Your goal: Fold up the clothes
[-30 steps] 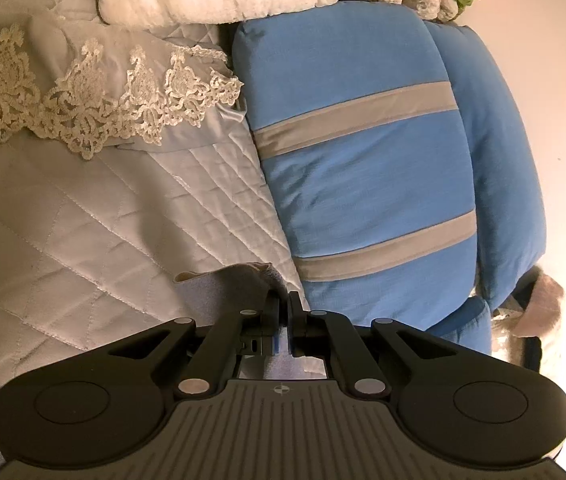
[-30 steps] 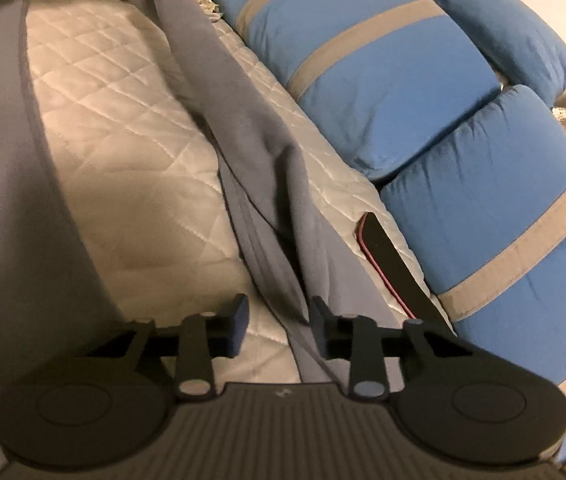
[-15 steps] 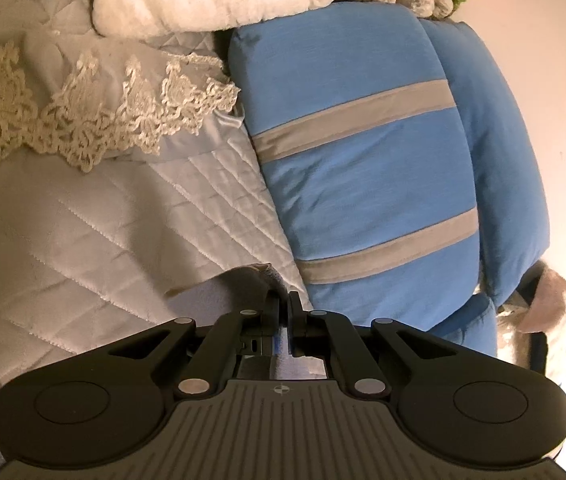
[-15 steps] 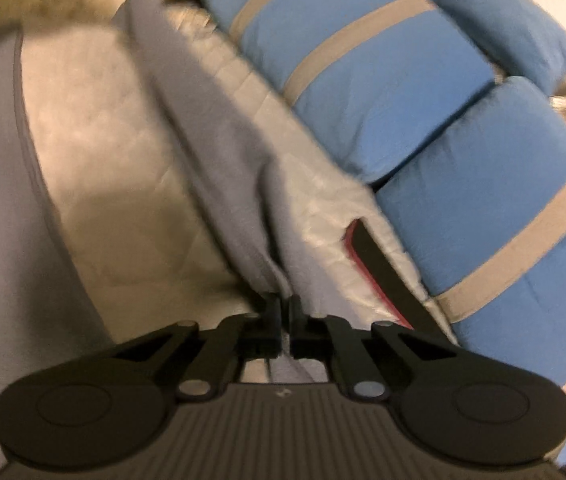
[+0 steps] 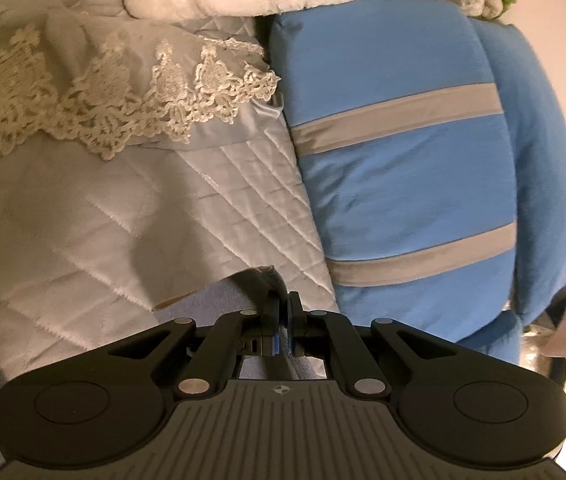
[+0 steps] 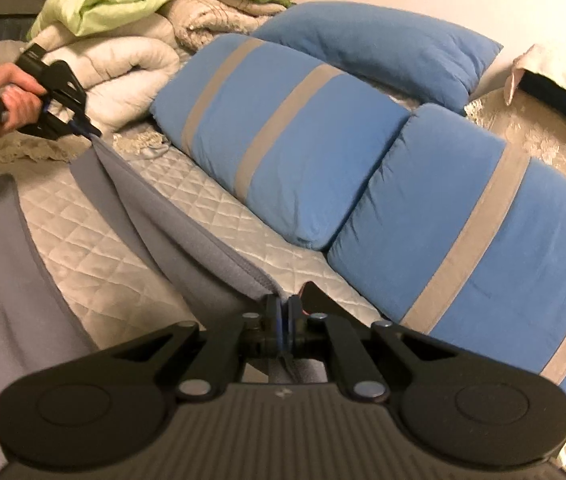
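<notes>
A soft grey-blue garment (image 6: 171, 216), matte with a stitched hem, stretches in a taut band across the diamond-quilted, satiny cream bedspread (image 6: 95, 248). Plump blue pillows (image 6: 283, 148) with grey stripes line the right side; a lace-edged cloth (image 5: 115, 92) and rumpled pale bedding (image 6: 123, 68) lie at the far end. The right gripper (image 6: 282, 320) is clamped on the near end of the garment, jaws nearly touching. The left gripper (image 5: 283, 316), held in a hand (image 6: 7, 96), pinches the far end, jaws likewise closed. One second earlier the right gripper stood open over the slack, lying cloth; it has since closed and lifted it.
</notes>
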Demonstrator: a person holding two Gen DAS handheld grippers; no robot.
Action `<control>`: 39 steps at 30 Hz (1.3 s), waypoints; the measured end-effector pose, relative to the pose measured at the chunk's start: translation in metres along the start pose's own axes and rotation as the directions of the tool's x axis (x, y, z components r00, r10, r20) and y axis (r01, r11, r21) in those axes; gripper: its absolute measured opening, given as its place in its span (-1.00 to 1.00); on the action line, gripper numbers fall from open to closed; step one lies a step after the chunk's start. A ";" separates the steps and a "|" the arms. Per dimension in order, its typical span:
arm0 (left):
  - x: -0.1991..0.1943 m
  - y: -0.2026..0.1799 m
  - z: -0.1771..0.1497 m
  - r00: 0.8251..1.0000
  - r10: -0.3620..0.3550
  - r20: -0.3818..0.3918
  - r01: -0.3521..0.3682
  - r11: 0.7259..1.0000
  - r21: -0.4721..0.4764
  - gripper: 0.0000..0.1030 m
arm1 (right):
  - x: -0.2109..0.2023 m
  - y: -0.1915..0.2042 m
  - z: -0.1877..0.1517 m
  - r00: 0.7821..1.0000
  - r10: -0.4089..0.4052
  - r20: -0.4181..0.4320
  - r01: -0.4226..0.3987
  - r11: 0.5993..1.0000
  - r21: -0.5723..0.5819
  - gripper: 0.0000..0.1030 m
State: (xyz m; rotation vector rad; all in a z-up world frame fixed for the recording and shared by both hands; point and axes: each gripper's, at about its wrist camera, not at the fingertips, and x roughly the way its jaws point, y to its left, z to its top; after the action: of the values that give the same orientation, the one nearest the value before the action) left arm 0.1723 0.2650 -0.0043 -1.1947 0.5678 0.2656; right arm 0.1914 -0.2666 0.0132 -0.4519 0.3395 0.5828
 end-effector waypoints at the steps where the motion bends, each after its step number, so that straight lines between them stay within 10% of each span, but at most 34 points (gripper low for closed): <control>1: 0.003 -0.001 0.001 1.000 0.010 -0.006 -0.010 1.000 -0.002 -0.94 | -0.001 -0.001 0.000 1.000 -0.002 0.003 0.002 1.000 -0.001 -0.94; 11: 0.021 -0.058 0.015 0.989 -0.145 -0.006 0.141 0.950 0.277 -0.94 | 0.003 0.004 0.014 0.986 -0.158 0.045 0.159 0.986 -0.039 -0.95; 19: 0.015 0.050 0.008 0.994 0.088 -0.058 -0.077 0.982 0.174 -0.94 | 0.026 0.066 -0.031 0.979 0.074 -0.188 -0.121 0.960 -0.252 -0.95; 31: -0.005 0.056 -0.003 0.969 0.246 -0.006 -0.234 0.930 0.284 -0.89 | 0.014 0.091 -0.049 0.967 0.099 -0.236 -0.171 0.936 -0.308 -0.94; 32: -0.006 0.051 -0.002 0.960 0.280 0.013 -0.269 0.908 0.320 -0.89 | 0.013 0.091 -0.051 0.969 0.088 -0.233 -0.157 0.941 -0.300 -0.88; 36: -0.021 0.029 0.007 0.947 0.311 0.082 -0.312 0.829 0.465 -0.27 | 0.002 0.087 -0.047 0.980 0.071 -0.187 -0.115 0.965 -0.236 0.53; 39: -0.023 0.017 0.014 0.959 0.271 0.084 -0.274 0.805 0.526 -0.03 | -0.011 0.086 -0.041 0.989 0.063 -0.131 -0.086 0.980 -0.178 0.70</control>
State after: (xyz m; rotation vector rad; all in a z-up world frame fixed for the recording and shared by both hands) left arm 0.1485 0.2862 -0.0018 -0.5646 0.7531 0.3281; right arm 0.1241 -0.2279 -0.0436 -0.6573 0.4253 0.6641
